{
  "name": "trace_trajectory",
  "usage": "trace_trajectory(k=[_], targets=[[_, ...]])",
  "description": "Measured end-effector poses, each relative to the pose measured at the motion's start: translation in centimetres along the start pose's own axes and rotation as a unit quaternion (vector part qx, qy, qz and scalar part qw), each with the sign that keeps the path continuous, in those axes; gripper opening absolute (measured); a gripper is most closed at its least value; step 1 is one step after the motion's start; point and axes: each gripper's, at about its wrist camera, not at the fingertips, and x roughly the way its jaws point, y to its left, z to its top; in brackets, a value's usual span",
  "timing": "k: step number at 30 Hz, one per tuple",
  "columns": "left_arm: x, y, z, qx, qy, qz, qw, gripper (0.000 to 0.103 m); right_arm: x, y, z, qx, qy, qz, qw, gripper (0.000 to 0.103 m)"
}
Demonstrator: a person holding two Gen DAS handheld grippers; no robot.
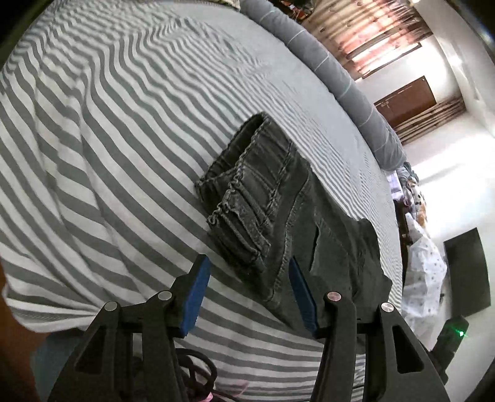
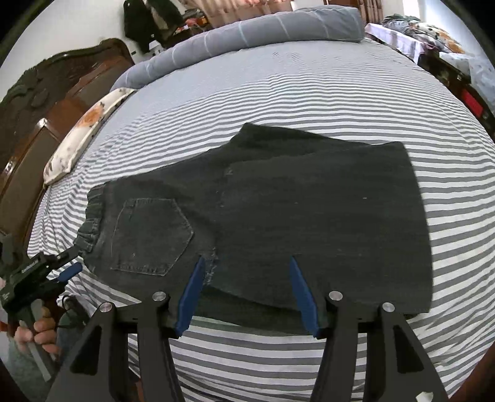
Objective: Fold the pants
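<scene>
On the striped bedsheet (image 2: 309, 92), folded black jeans (image 2: 278, 210) are laid flat; a rolled grey duvet (image 2: 247, 27) is seen beyond. Both the left gripper (image 1: 247, 297) and right gripper (image 2: 246, 297) are held open, empty.

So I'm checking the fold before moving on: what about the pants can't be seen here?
- Left wrist view: pants far end, cut off behind the left gripper.
- Right wrist view: near hem, hidden behind the right gripper.
- Both views: layers underneath, covered by the top fabric.

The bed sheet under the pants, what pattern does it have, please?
Grey and white stripes on the bed sheet, clearest in the right wrist view.
</scene>
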Motion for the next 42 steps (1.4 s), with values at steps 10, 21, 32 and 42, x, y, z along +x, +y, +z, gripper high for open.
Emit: trace_trajectory(k=[10,21,32,42], targets=[[3.5,0.2,3.0,0.003,-0.019,0.007,0.9998,0.055,2.4,2.8,0.2,-0.022,0.02,0.0,1.0,0.054],[3.9,-2.3,3.4,0.06,-0.046,0.036,0.9965,0.022,3.2,2.2,-0.1,-0.005,0.026,-0.008,1.0,0.065],[-1.5,-17.5,0.0,0.205,-0.101,0.015,0.9734,0.02,-0.5,-5.2,-0.1,0.089,-0.011,-0.002,0.996,0.071],[4.0,-32.2,-6.4,0.34,-0.05,-0.033,0.9384,0.019,-3.2,-13.6,-1.5,0.169,-0.038,0.009,0.985,0.071]])
